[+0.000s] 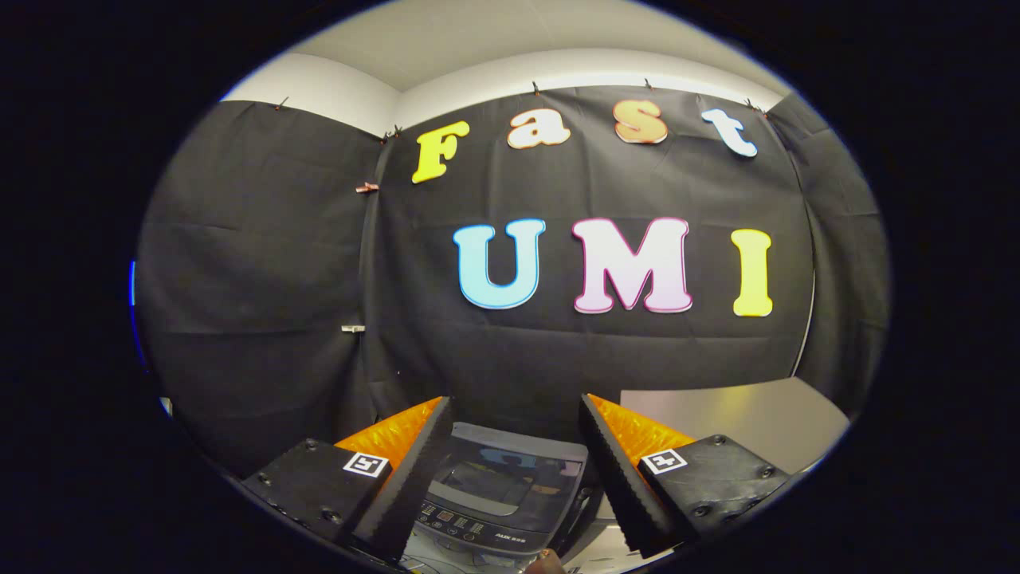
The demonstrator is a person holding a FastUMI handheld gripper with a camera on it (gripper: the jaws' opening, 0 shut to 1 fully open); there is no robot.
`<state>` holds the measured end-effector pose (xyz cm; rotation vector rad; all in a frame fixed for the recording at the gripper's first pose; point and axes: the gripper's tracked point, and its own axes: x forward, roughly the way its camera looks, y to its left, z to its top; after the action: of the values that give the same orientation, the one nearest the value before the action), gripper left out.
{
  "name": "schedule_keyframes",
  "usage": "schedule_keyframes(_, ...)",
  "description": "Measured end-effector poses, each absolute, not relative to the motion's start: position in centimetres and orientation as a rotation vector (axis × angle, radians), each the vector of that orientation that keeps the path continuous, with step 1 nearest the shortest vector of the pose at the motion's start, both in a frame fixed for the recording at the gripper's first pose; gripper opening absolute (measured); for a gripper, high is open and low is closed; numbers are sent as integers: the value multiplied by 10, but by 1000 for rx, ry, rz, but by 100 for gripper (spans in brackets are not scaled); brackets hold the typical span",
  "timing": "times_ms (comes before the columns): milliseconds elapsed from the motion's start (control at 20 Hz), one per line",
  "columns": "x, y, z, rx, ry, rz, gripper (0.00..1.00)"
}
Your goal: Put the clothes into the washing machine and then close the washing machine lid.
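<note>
Washing machine (510,498) w/ lid down sits between spread, empty tongs (514,414).

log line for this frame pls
gripper: fingers open, holding nothing | washing machine: below, between fingers, lid down | clothes: none seen | beyond: black cloth wall

small washing machine, lid down, seen between the spread fingers

the washing machine (498,494) sits low, below and just ahead of the gripper (514,478), showing in the gap between its two fingers, which stand wide apart and touch nothing. its top is grey with a dark glossy lid (510,470) lying flat and closed, reflecting the wall. a dark control panel (470,530) with small buttons runs along its near edge.
</note>
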<state>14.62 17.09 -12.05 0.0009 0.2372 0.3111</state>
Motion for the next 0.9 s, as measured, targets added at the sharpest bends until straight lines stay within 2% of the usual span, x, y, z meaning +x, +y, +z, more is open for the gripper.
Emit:
schedule_keyframes(400,84,117,-64,-31,106,269,99)
schedule_keyframes(900,20,52,-47,-34,55,165,99)
